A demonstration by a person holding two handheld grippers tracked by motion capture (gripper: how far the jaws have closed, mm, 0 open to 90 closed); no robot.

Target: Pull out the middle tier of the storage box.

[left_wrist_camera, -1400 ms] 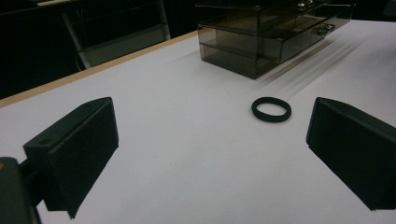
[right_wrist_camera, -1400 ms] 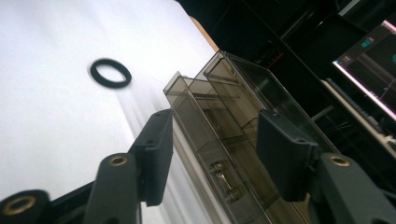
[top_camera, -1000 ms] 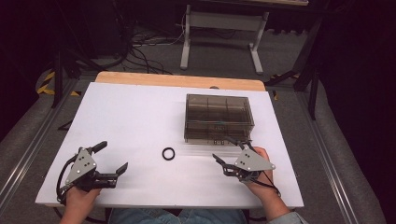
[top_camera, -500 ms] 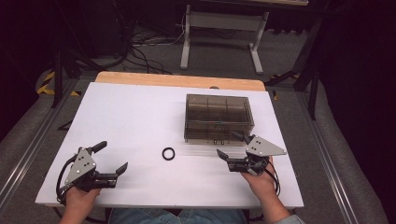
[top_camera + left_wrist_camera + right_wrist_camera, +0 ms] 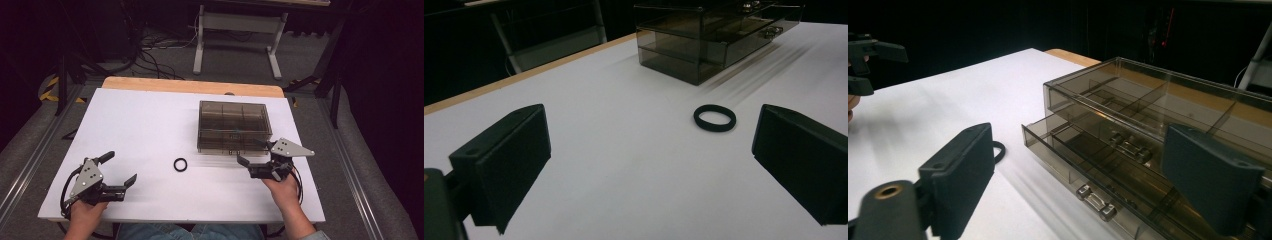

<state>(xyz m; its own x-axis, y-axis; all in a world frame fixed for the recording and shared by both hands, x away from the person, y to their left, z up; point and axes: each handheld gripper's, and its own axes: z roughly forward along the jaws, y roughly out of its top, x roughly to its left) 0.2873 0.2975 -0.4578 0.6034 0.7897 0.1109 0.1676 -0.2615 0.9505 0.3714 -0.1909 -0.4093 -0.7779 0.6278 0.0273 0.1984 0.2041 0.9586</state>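
High view: the left gripper [image 5: 120,170] is resting low over the white tabletop [image 5: 150,120], jaws spread wide, aiming toward the black ring [image 5: 180,164]. The right gripper [image 5: 251,156], jaws also spread, is hovering just in front of the smoky plastic box [image 5: 233,125].

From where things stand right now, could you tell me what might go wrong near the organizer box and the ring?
The right gripper, jaws open, sits close to the smoky organizer box; its lower drawer looks slightly pulled out, so a bump could shove it or shift the light box. The black ring lies flat on the white table, so jaws may slide it rather than grip it. The left gripper is open, well short of it.
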